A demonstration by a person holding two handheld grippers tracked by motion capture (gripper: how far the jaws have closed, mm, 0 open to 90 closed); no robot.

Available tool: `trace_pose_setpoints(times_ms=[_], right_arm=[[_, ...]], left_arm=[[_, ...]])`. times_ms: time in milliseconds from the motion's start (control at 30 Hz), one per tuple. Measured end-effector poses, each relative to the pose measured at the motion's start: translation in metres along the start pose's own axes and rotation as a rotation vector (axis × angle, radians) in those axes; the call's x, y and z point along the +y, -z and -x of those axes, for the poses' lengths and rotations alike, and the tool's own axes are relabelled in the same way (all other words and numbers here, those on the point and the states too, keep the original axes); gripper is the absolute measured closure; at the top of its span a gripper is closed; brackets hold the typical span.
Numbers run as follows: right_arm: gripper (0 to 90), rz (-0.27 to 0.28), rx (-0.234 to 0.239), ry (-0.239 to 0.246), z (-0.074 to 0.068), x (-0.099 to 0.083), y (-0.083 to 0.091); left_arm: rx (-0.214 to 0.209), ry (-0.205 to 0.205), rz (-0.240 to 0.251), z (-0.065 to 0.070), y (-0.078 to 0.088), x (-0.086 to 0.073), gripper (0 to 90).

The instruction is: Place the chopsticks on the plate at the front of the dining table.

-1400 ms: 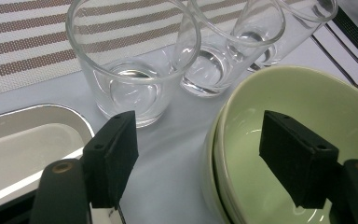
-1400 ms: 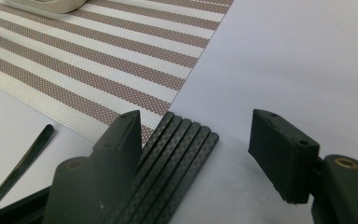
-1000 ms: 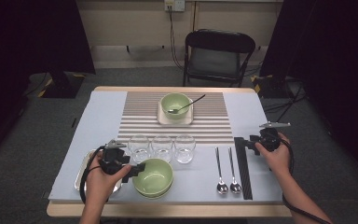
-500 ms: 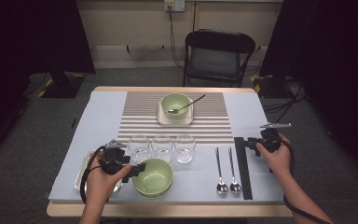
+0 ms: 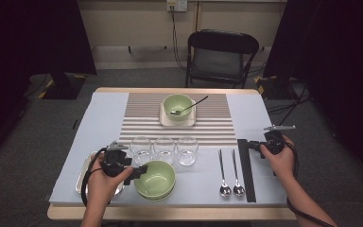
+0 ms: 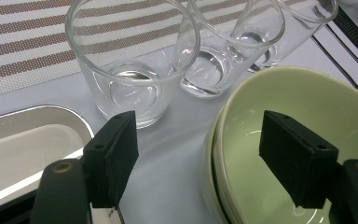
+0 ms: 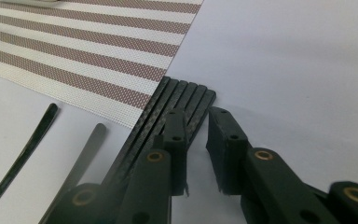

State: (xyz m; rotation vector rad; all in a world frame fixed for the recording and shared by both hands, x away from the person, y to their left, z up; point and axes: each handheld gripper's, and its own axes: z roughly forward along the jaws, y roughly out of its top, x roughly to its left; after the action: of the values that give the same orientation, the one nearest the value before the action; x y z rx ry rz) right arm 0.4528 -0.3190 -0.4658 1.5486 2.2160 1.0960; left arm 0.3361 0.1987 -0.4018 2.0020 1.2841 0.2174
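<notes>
- Room: dark curtains at both sides, grey floor, one black chair (image 5: 221,54) behind the table.
- Table (image 5: 99,113): pale blue cover, striped mat (image 5: 142,113) at centre.
- Green bowls (image 5: 157,178): stacked at the near edge, the left gripper (image 5: 139,172) straddling their rim, jaws wide apart, pads not pressing.
- Black chopsticks (image 5: 246,170): bundled flat at the right, long axis running near-to-far, far ends by the mat's corner.
- Right gripper (image 5: 245,144): at those far ends, jaws just closing, narrow gap, the bundle's right edge between them.
</notes>
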Motion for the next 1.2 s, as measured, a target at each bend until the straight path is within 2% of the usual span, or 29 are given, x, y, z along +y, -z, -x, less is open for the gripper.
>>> trace_pose_setpoints(times_ms=[467,533,833,1000,1200], right_arm=[[80.9,-0.013,-0.016,-0.002,-0.006,0.004,-0.003],[82.1,-0.021,-0.037,0.009,-0.006,0.004,-0.004],[82.5,-0.032,-0.058,0.01,-0.008,0.008,-0.006],[82.7,-0.038,-0.076,0.026,-0.006,0.011,-0.008],[82.6,-0.028,-0.085,0.013,-0.002,0.014,-0.011]], left_arm=[[0.002,0.003,0.0,0.0,0.0,0.0,28.2],[0.002,0.003,-0.001,0.0,0.0,0.0,28.2],[0.0,0.002,0.002,0.0,0.001,0.0,28.3],[0.001,0.004,0.002,-0.001,0.001,0.0,28.3],[0.004,0.002,0.001,-0.001,0.002,0.0,28.3]])
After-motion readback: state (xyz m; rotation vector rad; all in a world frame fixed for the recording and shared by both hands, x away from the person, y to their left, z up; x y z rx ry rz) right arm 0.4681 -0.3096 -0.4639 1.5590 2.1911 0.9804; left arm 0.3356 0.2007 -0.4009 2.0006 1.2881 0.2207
